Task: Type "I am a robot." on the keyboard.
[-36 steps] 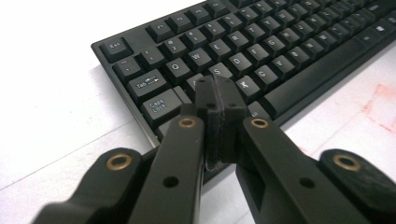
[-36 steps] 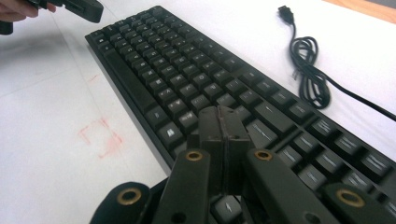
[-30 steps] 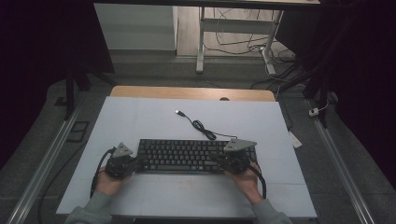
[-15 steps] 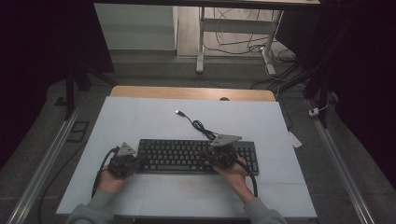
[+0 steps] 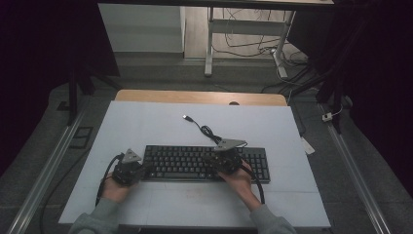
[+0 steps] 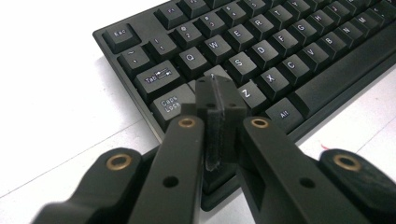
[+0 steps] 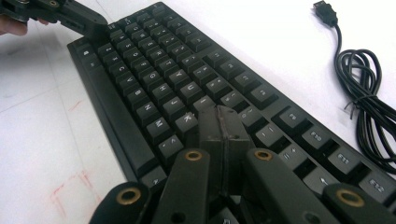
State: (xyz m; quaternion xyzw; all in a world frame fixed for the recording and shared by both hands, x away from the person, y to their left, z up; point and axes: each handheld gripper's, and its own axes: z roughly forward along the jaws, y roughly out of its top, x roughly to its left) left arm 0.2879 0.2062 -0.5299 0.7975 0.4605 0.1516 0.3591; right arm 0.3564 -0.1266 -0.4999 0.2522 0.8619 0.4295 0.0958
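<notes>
The table [image 5: 160, 122] is covered by a pale sheet and extends beyond both claws on every side. The keyboard [image 5: 185, 163], black and long, is laid flat on it, spanning the gap between the two claws and reaching past the right claw on its outer side.

The left claw [image 6: 219, 100] is held at the keyboard's left end, where it is seen in the high view [image 5: 141, 170]. Its jaws are pressed fully together with nothing between them. In the left gripper view its joined tip is placed over the A key, with Caps Lock just to one side of it, Z just to the other and S just beyond it; whether the key is actually touched cannot be told.

The right claw [image 7: 219, 123] is held over the keyboard's right half, seen in the high view [image 5: 214, 161]. Its jaws are likewise closed tight on nothing. In the right gripper view its tip is set over the keys around K and the comma key, with the space bar lying to one side below it; contact with the keys cannot be told. The left claw is seen far off at the top corner of that view [image 7: 95, 21].

The cable [image 7: 369, 93] is coiled on the table just beyond the right claw, and its plug [image 7: 326, 12] is laid farther out, free of any socket.
</notes>
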